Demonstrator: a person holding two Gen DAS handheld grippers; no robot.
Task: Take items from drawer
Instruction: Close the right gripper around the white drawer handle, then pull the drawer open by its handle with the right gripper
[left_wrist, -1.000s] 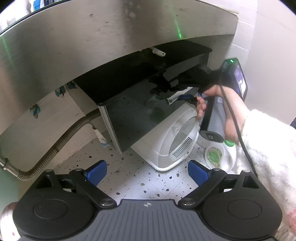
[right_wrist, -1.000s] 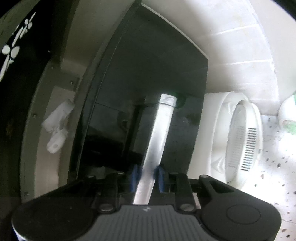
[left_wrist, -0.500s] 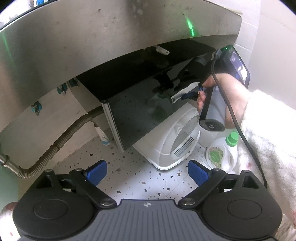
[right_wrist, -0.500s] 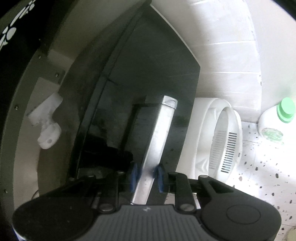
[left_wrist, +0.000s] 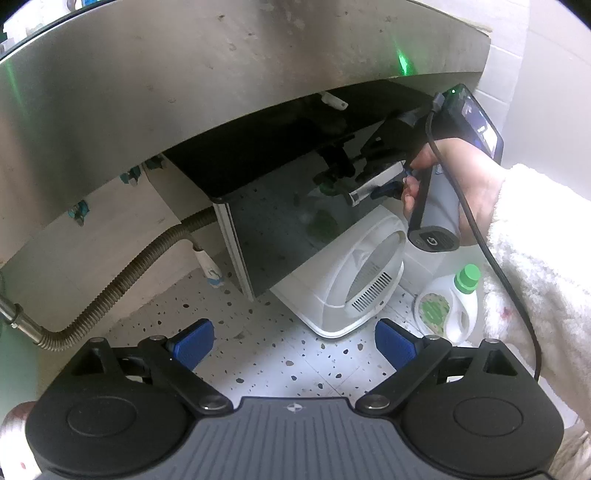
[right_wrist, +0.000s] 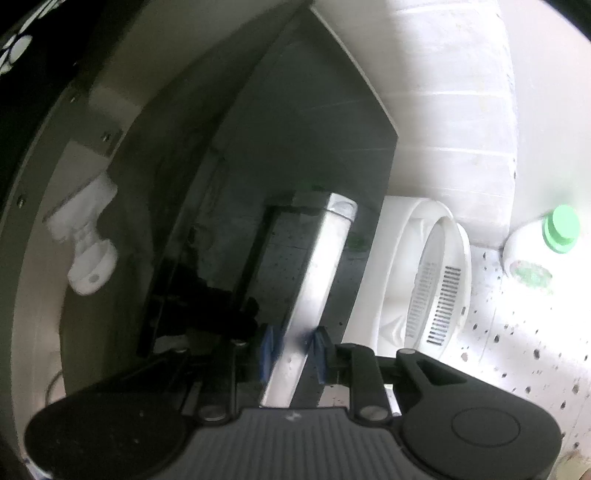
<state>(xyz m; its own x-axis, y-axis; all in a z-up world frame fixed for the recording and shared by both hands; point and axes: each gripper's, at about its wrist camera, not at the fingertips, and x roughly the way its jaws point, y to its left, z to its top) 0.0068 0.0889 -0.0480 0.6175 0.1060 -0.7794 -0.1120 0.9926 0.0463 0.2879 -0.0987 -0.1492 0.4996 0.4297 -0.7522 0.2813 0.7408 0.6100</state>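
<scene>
One silver handle (right_wrist: 325, 269), lengthwise btwn R tongs (right_wrist: 291, 354).

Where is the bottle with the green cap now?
The bottle with the green cap stands on the speckled floor, at lower right in the left wrist view, just right of the white appliance.

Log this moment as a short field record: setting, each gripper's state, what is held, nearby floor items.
setting: black glossy drawer front under a steel counter, speckled floor
right gripper: shut on the silver handle
left gripper: open, holding nothing, hanging over the floor
floor items: white vented appliance; white bottle with green cap
also visible: corrugated hose at left
drawer contents: not visible
</scene>
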